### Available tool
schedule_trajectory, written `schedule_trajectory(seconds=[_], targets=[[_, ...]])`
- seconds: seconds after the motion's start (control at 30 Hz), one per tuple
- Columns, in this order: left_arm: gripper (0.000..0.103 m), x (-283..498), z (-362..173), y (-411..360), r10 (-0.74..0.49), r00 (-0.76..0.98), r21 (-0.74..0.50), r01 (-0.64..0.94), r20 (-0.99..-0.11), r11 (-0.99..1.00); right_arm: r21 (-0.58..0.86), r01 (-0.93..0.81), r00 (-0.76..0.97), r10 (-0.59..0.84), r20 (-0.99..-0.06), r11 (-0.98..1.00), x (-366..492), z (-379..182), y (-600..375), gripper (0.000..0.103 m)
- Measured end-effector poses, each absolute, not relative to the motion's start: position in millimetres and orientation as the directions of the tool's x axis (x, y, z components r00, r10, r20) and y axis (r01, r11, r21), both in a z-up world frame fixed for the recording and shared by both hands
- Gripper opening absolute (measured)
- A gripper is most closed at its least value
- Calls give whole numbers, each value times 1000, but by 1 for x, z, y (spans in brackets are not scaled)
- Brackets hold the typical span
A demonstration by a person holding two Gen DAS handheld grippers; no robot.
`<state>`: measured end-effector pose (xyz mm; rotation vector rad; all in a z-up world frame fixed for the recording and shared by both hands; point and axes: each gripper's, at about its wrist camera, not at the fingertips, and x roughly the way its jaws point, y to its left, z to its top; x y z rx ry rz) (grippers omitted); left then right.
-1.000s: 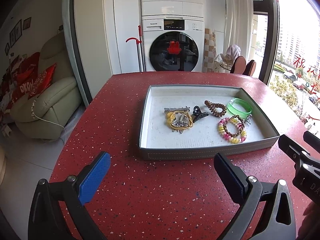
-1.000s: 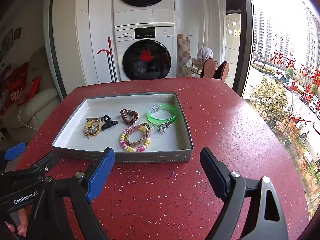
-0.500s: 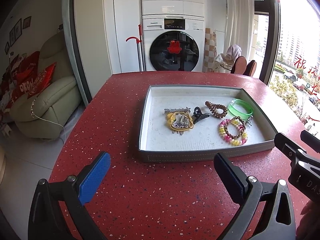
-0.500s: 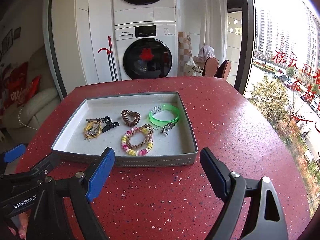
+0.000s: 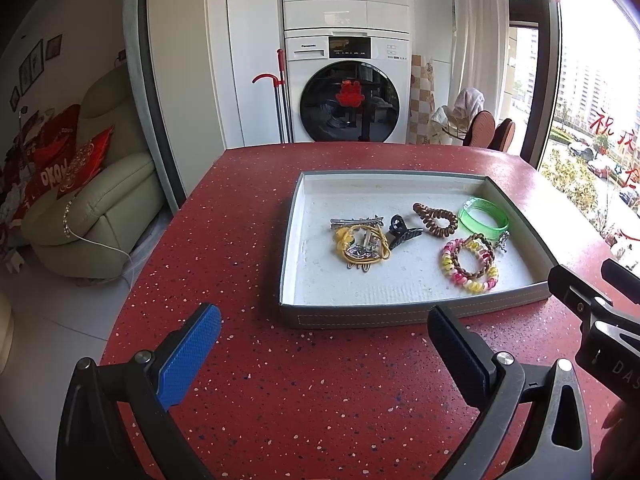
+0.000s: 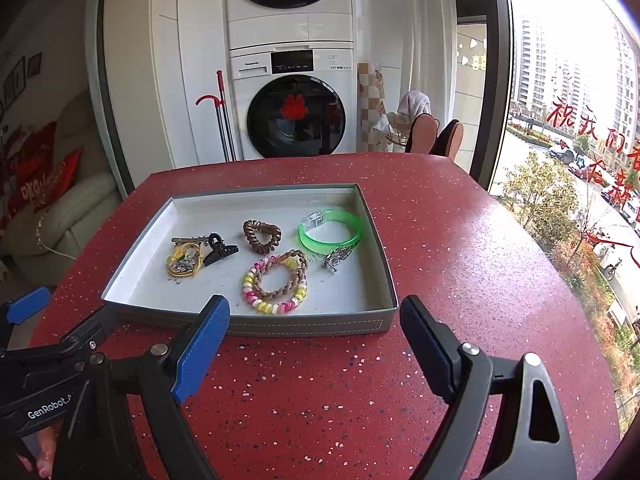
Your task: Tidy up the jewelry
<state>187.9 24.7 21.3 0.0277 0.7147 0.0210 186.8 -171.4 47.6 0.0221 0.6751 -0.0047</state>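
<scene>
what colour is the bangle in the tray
Translucent green bangle, clearest in the right wrist view.

Tray (image 6: 280, 326) looms nearer (right wrist view only).

Your left wrist view looks forward and down over the red desk (image 5: 248, 208) from its near edge, with the tray (image 5: 360, 318) right of centre and near. Your right wrist view faces the same way from further right, with the tray (image 6: 312, 326) left of centre and close. Both share the tray, the desk and the washer (image 5: 348, 96) behind. Each catches the other's fingers (image 5: 576, 284) at its edge.
</scene>
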Motion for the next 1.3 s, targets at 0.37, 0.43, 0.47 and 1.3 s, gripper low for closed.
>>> schedule_trajectory(seconds=[0.37,0.43,0.47,1.3], targets=[[103,187,23,24,30,756,32,-12,-654,999,19,10,782,4,-623,1000,188,48,-171,89],[103,187,23,24,30,756,32,-12,-654,999,18,9,782,4,-623,1000,187,49,-171,89],[103,187,23,24,30,756,32,-12,-654,999,19,10,783,4,-622,1000,187,49,-171,89],[103,185,24,21,26,754,32,-7,-656,999,17,13,784,0,-621,1000,188,49,-170,89]])
